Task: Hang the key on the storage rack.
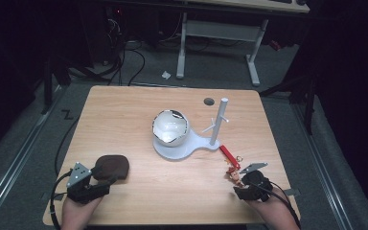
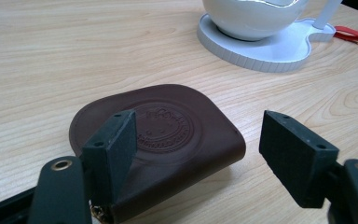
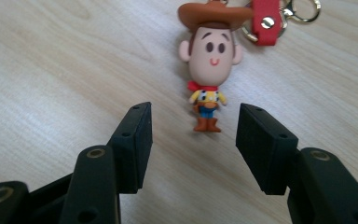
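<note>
A brown leather pouch (image 1: pixel 111 166) (image 2: pixel 168 126) with a round embossed stamp lies flat at the table's near left. My left gripper (image 1: pixel 106 179) (image 2: pixel 198 135) stands open around its near end; one jaw hangs over the leather, the other is off the pouch's edge, and neither pad presses on it. At the near right lies a small cowboy figure keychain (image 1: pixel 234 175) (image 3: pixel 209 56) on a red strap (image 1: pixel 229 155) (image 3: pixel 265 18) with a gold clasp. My right gripper (image 1: pixel 239 188) (image 3: pixel 193 123) is open just short of the figure's boots, nothing between its jaws.
A white stand (image 1: pixel 177 149) (image 2: pixel 261 51) holds a white bowl (image 1: pixel 170 127) and an upright post (image 1: pixel 219 122) with pegs at the table's middle. A round hole (image 1: pixel 209 101) sits near the far edge. Bare wood lies between the two grippers.
</note>
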{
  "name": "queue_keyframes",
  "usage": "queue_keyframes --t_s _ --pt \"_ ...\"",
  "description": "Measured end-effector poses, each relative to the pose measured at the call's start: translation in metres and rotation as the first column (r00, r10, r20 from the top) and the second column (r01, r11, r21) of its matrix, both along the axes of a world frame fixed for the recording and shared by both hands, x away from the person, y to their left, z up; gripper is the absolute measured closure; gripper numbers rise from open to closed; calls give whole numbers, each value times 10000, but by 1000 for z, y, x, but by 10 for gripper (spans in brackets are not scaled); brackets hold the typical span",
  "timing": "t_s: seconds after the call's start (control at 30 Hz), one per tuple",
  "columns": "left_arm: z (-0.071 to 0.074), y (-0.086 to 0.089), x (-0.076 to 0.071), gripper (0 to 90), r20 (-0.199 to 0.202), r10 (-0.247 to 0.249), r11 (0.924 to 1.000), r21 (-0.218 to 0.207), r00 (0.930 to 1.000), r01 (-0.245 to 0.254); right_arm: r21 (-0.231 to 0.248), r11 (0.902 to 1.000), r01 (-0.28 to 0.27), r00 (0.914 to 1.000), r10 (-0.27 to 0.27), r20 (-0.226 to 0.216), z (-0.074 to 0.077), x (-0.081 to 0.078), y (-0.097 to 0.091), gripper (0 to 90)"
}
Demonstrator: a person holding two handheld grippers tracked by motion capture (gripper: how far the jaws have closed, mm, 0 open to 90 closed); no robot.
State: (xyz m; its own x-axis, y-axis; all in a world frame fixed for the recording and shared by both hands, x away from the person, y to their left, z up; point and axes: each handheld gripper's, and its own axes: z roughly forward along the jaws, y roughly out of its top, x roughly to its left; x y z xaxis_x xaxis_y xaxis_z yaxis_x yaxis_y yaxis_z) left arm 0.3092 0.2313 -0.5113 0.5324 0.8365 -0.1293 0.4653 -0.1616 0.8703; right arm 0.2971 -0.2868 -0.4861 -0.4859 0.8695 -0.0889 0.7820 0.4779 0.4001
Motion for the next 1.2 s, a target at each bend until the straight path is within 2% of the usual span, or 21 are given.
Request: queue_keyframes --t_s 0.13,0.33,0.47,0.63,0.8,0.9,1.03,1.2 --pt "0 1 1 280 -26 12 10000 -15 10000 -12 -353 9988 -335 9993 328 -186 1 2 6 467" --pt "2 2 0 282 -5 -3 9999 -168 10000 3 -485 9978 -460 9983 442 -385 3 4 11 461" --pt "1 2 0 286 -37 8 9998 -203 10000 -9 -738 9942 -783 9964 756 -381 7 6 15 465" --pt "3 1 -1 288 4 -15 9998 -216 10000 15 -844 9917 -965 9943 922 -532 12 8 18 475" --pt "2 1 -1 289 -4 -31 9997 -245 10000 31 -844 9895 -1170 9924 1131 -493 19 9 20 505" --pt "3 3 -1 304 -4 12 9992 -405 10000 -12 -909 9887 -1191 9917 1140 -603 21 11 21 520" --pt "3 4 -1 305 14 9 9993 -384 10000 -9 -1109 9848 -1336 9890 1254 -786 20 15 23 548" --pt "3 3 0 305 -4 -42 9994 -349 10000 42 -1318 9826 -1308 9882 1186 -966 18 22 26 533"
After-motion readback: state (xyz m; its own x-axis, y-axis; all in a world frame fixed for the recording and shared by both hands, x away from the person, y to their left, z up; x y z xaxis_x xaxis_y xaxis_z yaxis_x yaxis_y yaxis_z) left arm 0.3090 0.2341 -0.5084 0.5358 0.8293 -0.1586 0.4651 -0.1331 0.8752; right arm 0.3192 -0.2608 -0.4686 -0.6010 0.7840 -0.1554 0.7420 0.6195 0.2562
